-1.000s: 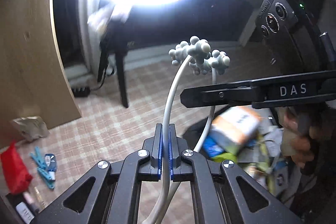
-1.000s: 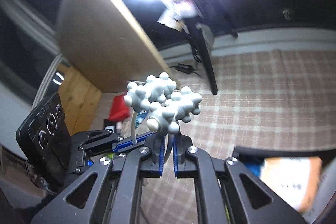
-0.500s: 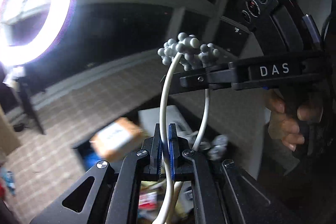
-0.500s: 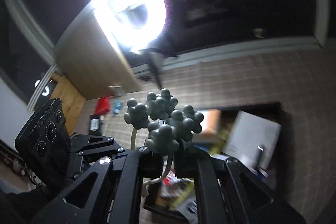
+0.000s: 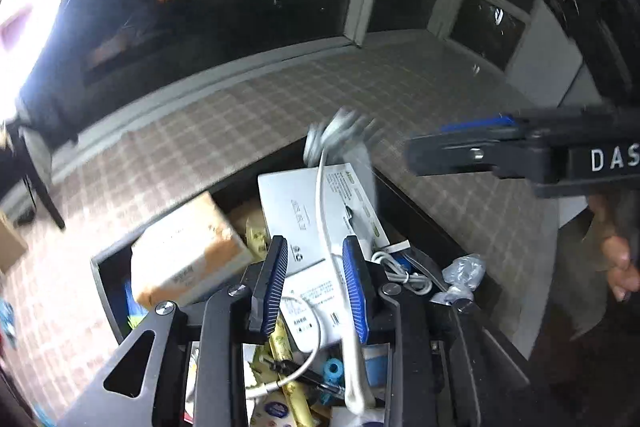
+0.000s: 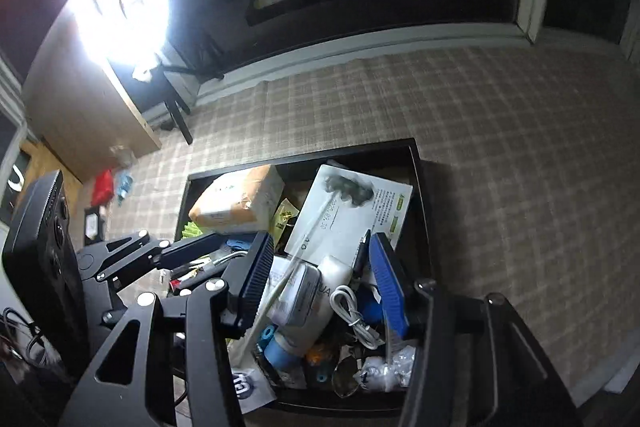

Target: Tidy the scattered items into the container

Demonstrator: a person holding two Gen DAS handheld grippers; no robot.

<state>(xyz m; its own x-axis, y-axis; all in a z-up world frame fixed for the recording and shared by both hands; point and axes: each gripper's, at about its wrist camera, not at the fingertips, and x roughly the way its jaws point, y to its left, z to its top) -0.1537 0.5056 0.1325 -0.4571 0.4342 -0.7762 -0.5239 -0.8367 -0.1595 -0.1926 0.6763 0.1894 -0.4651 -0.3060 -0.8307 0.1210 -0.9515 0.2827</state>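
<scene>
A white stem with a grey knobby head [image 5: 340, 135] drops between the open jaws of my left gripper [image 5: 316, 287], blurred, over the black container [image 5: 108, 279]. In the right wrist view the same stem [image 6: 320, 223] lies across a white box [image 6: 360, 219] inside the container [image 6: 420, 167], its grey head [image 6: 350, 189] on the box. My right gripper [image 6: 320, 279] is open and empty above the container. Both grippers hover over the container's near side.
The container is full: a tan packet [image 6: 236, 203], white coiled cable [image 6: 356, 311], blue-capped tube [image 6: 280, 347], yellow wrappers. A red pouch [image 6: 102, 183], blue clips [image 6: 124, 183] and a black item lie on the checked floor at left. A ring light [image 6: 120, 3] stands by a wooden panel.
Both grippers opened and let go of the white stem with the grey head. It fell into the container. Both cameras tilted down over the container.
</scene>
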